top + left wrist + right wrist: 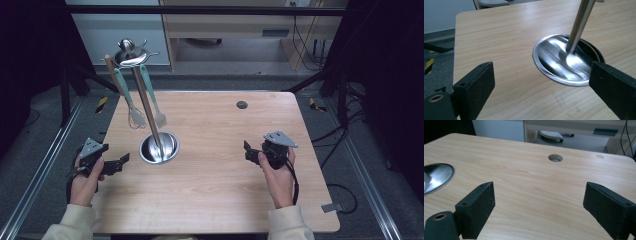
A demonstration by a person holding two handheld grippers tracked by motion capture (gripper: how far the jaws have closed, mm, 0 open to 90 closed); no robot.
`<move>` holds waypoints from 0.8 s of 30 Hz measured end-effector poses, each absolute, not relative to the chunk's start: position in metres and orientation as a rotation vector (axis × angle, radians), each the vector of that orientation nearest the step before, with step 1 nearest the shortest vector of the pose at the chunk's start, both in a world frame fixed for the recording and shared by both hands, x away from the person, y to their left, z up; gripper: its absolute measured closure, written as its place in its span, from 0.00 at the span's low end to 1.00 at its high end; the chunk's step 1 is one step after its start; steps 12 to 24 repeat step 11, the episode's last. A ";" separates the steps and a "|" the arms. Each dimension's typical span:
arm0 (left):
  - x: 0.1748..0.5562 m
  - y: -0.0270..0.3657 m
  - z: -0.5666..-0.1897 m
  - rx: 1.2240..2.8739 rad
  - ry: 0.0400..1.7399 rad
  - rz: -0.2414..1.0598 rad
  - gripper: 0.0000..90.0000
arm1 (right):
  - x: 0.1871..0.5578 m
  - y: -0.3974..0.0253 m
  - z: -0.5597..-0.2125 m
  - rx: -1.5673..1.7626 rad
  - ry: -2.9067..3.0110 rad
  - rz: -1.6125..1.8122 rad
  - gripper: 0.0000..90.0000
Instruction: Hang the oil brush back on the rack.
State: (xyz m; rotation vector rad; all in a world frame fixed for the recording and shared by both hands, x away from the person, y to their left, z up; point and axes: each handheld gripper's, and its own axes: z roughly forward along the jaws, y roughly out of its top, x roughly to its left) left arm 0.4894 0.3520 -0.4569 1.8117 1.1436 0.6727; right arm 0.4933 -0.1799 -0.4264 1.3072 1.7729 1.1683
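Both black two-jaw grippers, left gripper [118,164] and right gripper [251,153], gape empty; a careless sweep risks toppling the tall steel utensil stand [159,147] on the tabletop [215,190].

The right gripper [539,210] is hovering low over the wooden table [524,185], and its two black jaws are standing wide apart with nothing between them. At the left edge, part of a shiny metal base [436,177] is lying on the table. Farther away, a round cable hole [555,157] is showing in the tabletop.
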 end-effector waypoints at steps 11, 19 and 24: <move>0.492 0.352 -0.459 1.825 1.147 0.673 0.06 | 0.491 -0.201 -0.457 1.400 1.767 1.110 0.13; 0.492 0.352 -0.459 1.825 1.147 0.673 0.06 | 0.491 -0.201 -0.457 1.400 1.767 1.110 0.13; 0.492 0.352 -0.459 1.825 1.147 0.673 0.06 | 0.491 -0.201 -0.457 1.400 1.767 1.110 0.13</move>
